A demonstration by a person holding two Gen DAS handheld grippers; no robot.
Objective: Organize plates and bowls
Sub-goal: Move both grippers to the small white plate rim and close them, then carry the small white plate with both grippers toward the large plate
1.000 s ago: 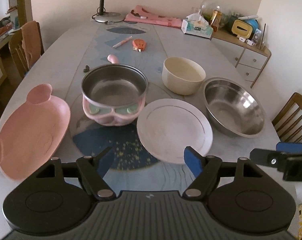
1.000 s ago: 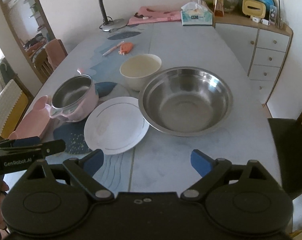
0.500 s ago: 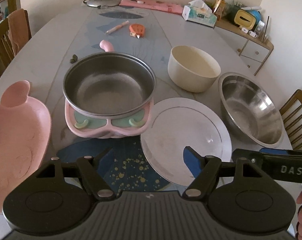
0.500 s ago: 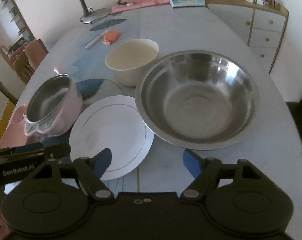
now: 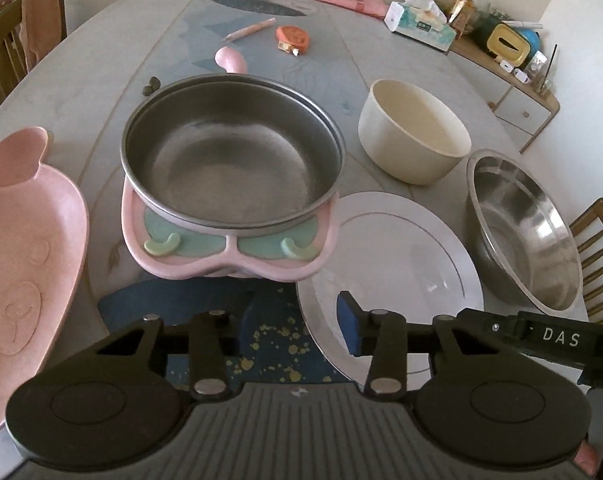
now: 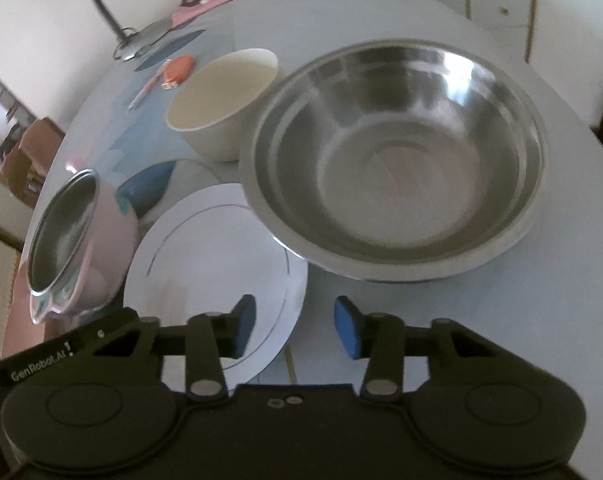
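On the table (image 5: 81, 80), the white plate (image 5: 401, 256), cream bowl (image 5: 413, 136), steel bowl (image 6: 397, 160) and pink plate (image 5: 25, 248) all sit apart, unstacked, while the left gripper (image 5: 297, 326) and right gripper (image 6: 294, 326), just been closing, seem to hold nothing.

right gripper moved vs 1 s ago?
Yes. The right gripper has come down and forward toward the steel bowl, which fills more of the right wrist view. Its jaws have just been closing, nothing between them, above the white plate's edge.
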